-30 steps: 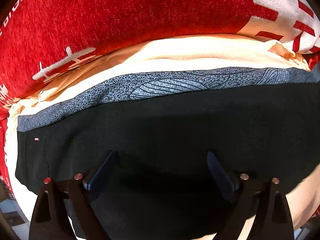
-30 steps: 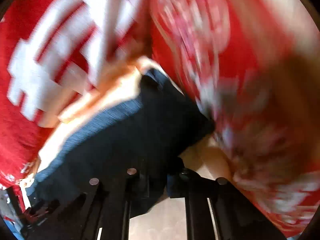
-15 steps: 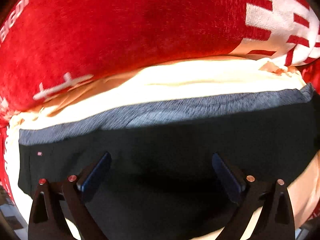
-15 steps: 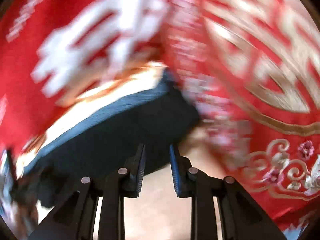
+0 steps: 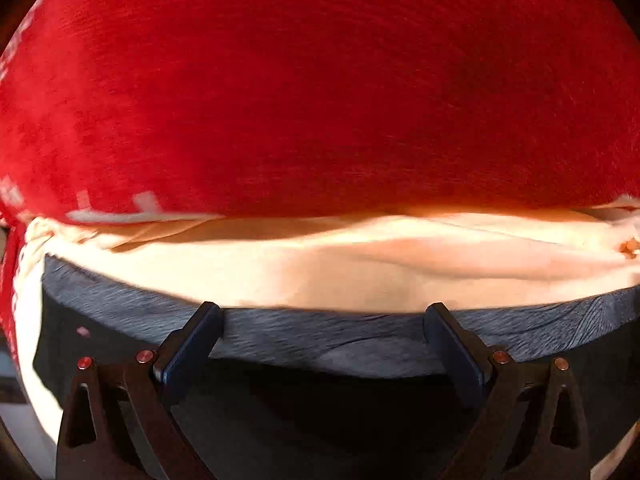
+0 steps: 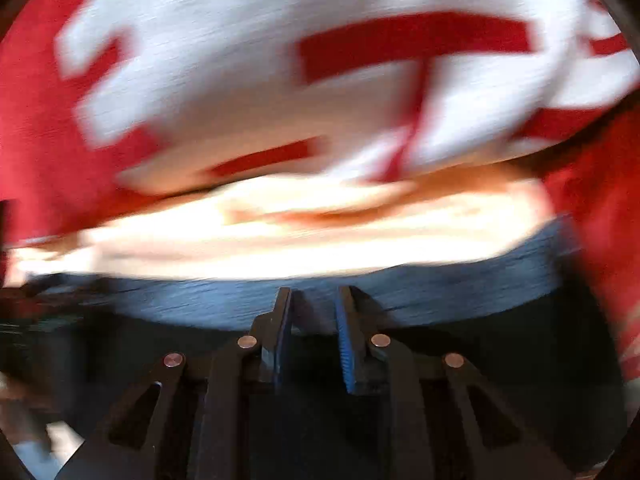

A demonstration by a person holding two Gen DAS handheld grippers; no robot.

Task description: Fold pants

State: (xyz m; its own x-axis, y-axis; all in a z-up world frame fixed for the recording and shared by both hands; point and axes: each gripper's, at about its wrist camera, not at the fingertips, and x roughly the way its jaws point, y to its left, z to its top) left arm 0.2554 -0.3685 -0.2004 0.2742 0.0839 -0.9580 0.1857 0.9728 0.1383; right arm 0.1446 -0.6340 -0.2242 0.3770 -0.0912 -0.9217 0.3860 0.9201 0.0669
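Observation:
The dark pants [image 5: 320, 420] lie flat on a cream sheet [image 5: 360, 268], with a grey-blue band [image 5: 320, 336] along their far edge. My left gripper [image 5: 322, 312] points down over that band. It is wide open and its blue pads [image 5: 192, 344] hold nothing. The right wrist view is blurred by motion. There my right gripper [image 6: 314, 292] hovers over the same grey-blue edge of the pants [image 6: 440, 292]. A narrow gap shows between its closing jaws, with fabric visible behind the gap but not pinched.
A red plush blanket [image 5: 320, 100] with white lettering [image 6: 240, 80] bulges just beyond the cream sheet. More red patterned fabric [image 6: 600, 220] rises at the right end of the pants. A pale floor strip [image 5: 16, 420] shows at the far left.
The left gripper has slid from the middle of the pants to their far grey edge. The right gripper has swung from the pants' right corner to the far edge, and its jaws have parted a little.

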